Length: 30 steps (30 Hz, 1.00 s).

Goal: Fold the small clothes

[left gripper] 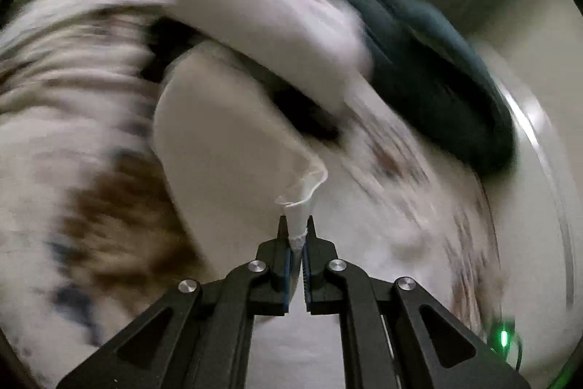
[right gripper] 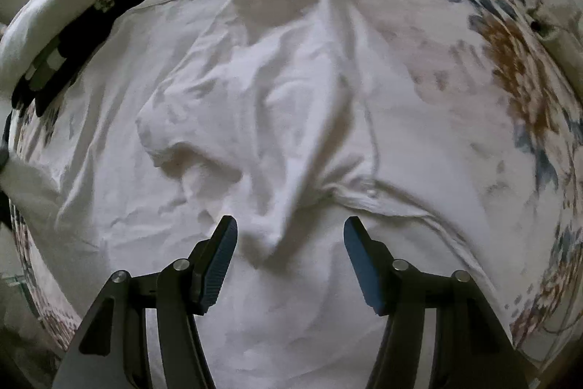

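Note:
A white garment [right gripper: 277,119] lies crumpled and spread across a flower-print surface [right gripper: 510,61]. My right gripper [right gripper: 289,225] is open just above the garment, its fingers on either side of a raised fold. My left gripper [left gripper: 296,223] is shut on a pinched corner of the white garment [left gripper: 226,148], which hangs stretched up and away from the jaws. The left wrist view is heavily blurred. The left gripper also shows at the left edge of the right wrist view [right gripper: 5,159], with white cloth beside it.
A white gloved arm holding a black gripper body [right gripper: 73,10] lies at the upper left of the right wrist view. A dark teal cloth [left gripper: 437,75] and a white sleeve [left gripper: 277,24] show in the left wrist view over the flower-print surface [left gripper: 54,97].

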### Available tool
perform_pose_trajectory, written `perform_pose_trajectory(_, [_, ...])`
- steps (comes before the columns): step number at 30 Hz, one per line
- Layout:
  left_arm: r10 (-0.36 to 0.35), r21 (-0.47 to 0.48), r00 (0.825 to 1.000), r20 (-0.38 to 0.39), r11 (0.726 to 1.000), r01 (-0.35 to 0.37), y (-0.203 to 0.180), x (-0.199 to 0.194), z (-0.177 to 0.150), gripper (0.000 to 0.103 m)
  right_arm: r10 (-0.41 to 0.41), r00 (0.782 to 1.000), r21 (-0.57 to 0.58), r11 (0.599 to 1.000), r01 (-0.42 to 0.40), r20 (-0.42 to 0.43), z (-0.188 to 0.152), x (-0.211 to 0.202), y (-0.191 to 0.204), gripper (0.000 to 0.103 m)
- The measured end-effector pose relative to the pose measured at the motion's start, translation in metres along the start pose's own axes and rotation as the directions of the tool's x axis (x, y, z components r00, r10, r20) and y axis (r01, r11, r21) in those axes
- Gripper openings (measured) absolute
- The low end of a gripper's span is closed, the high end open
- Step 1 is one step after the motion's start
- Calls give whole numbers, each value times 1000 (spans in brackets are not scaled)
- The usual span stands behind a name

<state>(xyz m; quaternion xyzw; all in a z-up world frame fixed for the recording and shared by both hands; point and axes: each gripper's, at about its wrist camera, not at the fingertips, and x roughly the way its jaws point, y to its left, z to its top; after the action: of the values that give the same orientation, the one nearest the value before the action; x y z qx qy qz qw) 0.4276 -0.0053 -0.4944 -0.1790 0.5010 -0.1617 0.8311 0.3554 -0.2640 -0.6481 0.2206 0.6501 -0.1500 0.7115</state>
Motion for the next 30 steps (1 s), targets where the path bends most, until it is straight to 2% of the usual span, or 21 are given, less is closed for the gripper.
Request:
perform_pose_trajectory(2, [-25, 96, 989, -147, 995, 40, -25, 33, -19, 5, -4, 1000, 15, 1000, 4, -2, -3, -4, -13, 63])
perform_pose_trajectory(3, [-29, 126, 968, -249, 990, 62, -33, 49, -28, 5, -7, 1000, 24, 1000, 7, -4, -4, -5, -17, 63])
perform_pose_trajectory(4, [-35, 130, 948, -317, 988, 80, -35, 56, -34, 6, -6, 1000, 31, 1000, 6, -7, -5, -6, -21, 63])
perform_pose_trajectory(6, [-45, 106, 934, -355, 990, 88, -26, 53, -36, 8, 1, 1000, 46, 999, 0, -14, -7, -9, -29, 63])
perform_pose_trajectory(8, [-53, 64, 939, -340, 995, 79, -11, 40, -26, 27, 18, 1000, 49, 999, -18, -5, -9, -14, -33, 63])
perform_pose_trajectory(9, [-48, 36, 947, -317, 997, 63, 0, 33, -15, 34, 34, 999, 49, 998, -34, 4, -10, -18, -35, 63])
perform_pose_trajectory(10, [-40, 22, 953, -302, 999, 48, 8, 27, -10, 51, 63, 998, 55, 996, -64, 15, -11, -22, -34, 63])
perform_pose_trajectory(11, [-21, 9, 961, -277, 1000, 24, 18, 26, 1, 64, 98, 995, 65, 993, -99, 28, -12, -26, -34, 63])
perform_pose_trajectory(13, [13, 1, 971, -237, 1000, -13, 36, 27, 23, 65, 159, 986, 80, 983, -163, 47, -11, -36, -36, 63])
perform_pose_trajectory(15, [60, 35, 974, -219, 998, -54, 41, 38, 42, 65, 223, 972, 102, 968, -229, 69, -7, -43, -28, 63])
perform_pose_trajectory(17, [95, 74, 968, -231, 994, -80, 38, 52, 51, 65, 297, 952, 136, 943, -305, 78, 2, -44, -14, 63])
perform_pose_trajectory(20, [121, 111, 961, -248, 989, -95, 33, 66, 56, 65, 362, 930, 180, 912, -368, 67, 19, -33, 4, 63])
perform_pose_trajectory(22, [135, 150, 956, -260, 984, -98, 30, 77, 60, 65, 346, 938, 196, 919, -342, 15, 27, -15, 27, 63])
perform_pose_trajectory(23, [161, 186, 952, -260, 976, -114, 27, 85, 61, 65, 332, 943, 202, 925, -322, -17, 29, -5, 32, 52])
perform_pose_trajectory(24, [190, 215, 946, -263, 967, -135, 25, 95, 62, 65, 301, 953, 193, 937, -290, -34, 29, 0, 38, 36])
perform_pose_trajectory(25, [237, 245, 934, -266, 954, -172, 27, 107, 64, 65, 255, 966, 168, 955, -244, -46, 29, 3, 43, 13])
perform_pose_trajectory(26, [266, 252, 926, -269, 947, -199, 30, 117, 67, 65, 209, 977, 140, 970, -201, -45, 25, 3, 43, 13])
perform_pose_trajectory(28, [259, 223, 922, -288, 954, -198, 38, 128, 74, 65, 136, 989, 97, 987, -130, -55, 17, 3, 41, 13])
perform_pose_trajectory(30, [244, 195, 929, -278, 961, -194, 39, 122, 79, 65, 152, 986, 95, 985, -145, -72, 10, 1, 35, 13])
